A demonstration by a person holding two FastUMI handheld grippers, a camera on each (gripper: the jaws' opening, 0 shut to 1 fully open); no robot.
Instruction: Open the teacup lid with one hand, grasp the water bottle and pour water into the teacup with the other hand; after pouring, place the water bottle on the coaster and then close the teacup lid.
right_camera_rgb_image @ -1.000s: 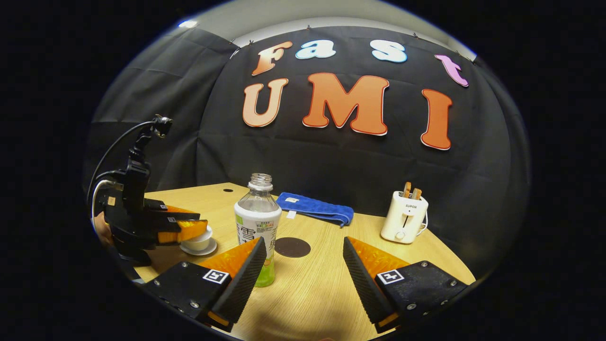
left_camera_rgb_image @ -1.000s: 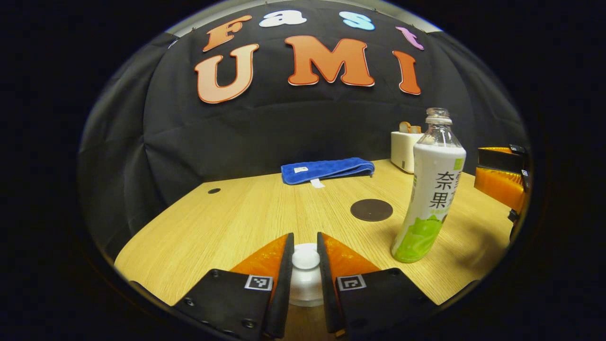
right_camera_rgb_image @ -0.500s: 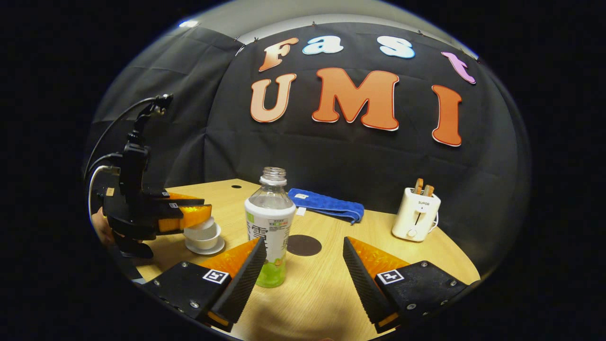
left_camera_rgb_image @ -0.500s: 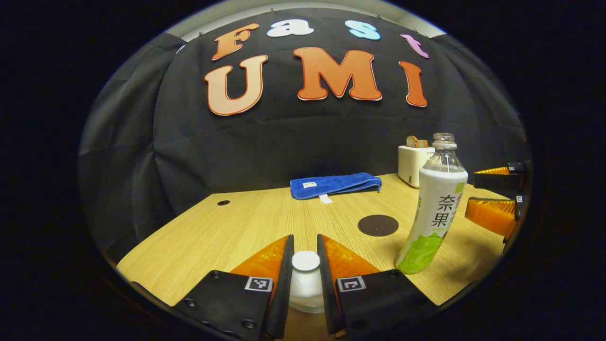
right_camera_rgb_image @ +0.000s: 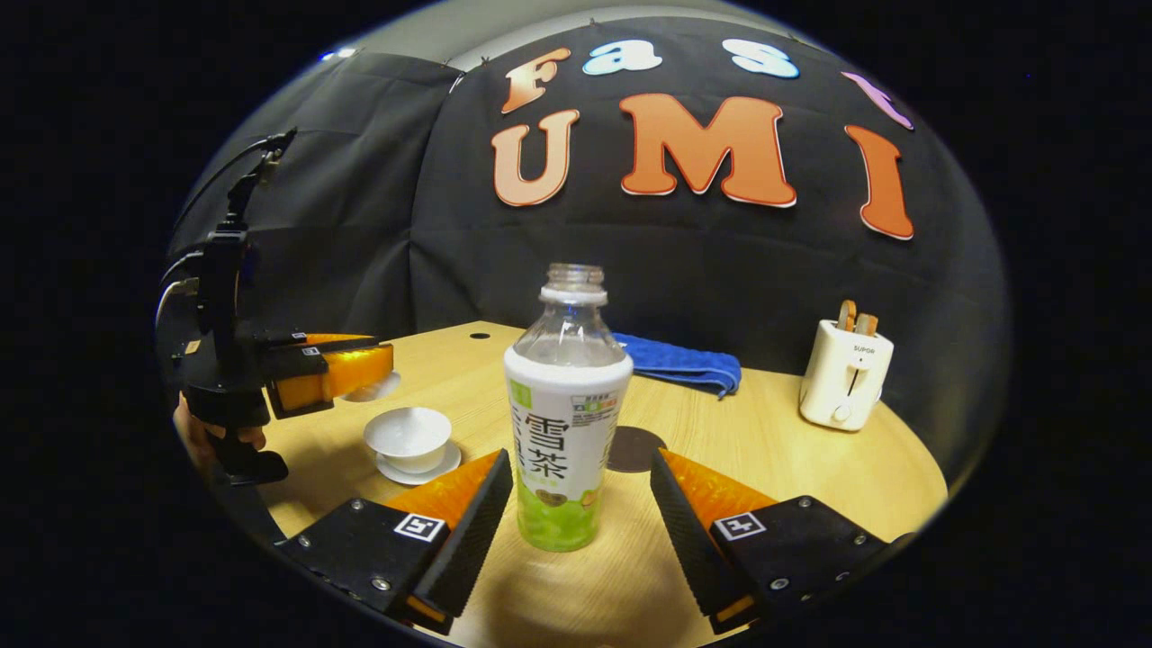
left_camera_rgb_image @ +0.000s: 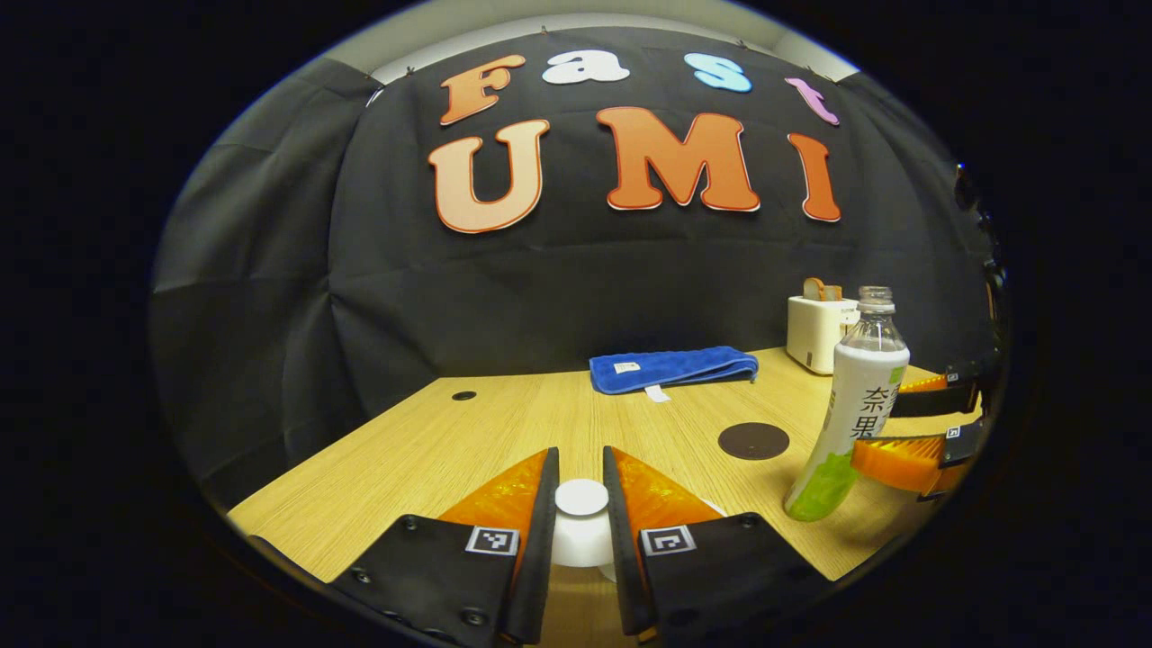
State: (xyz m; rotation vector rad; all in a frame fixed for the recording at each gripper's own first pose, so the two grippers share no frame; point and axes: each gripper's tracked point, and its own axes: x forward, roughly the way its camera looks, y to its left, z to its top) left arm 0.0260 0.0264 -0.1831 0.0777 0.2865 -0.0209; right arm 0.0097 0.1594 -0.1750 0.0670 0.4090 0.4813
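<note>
Your right tool (right_camera_rgb_image: 580, 517) stands wide open with the uncapped water bottle (right_camera_rgb_image: 567, 423) upright on the tabletop (right_camera_rgb_image: 792, 459) straight ahead, between its fingers but not yet gripped. Your left tool (left_camera_rgb_image: 580, 531) is clamped on the teacup lid (left_camera_rgb_image: 580, 497), held above and left of the open teacup (right_camera_rgb_image: 409, 436). The coaster (right_camera_rgb_image: 634, 448) lies just behind the bottle.

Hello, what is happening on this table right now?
A person works two handheld grippers. The left gripper is shut on the teacup lid and holds it lifted clear of the open teacup. The right gripper is open, its fingers on either side of the uncapped water bottle, not yet gripping. The coaster is bare.
</note>
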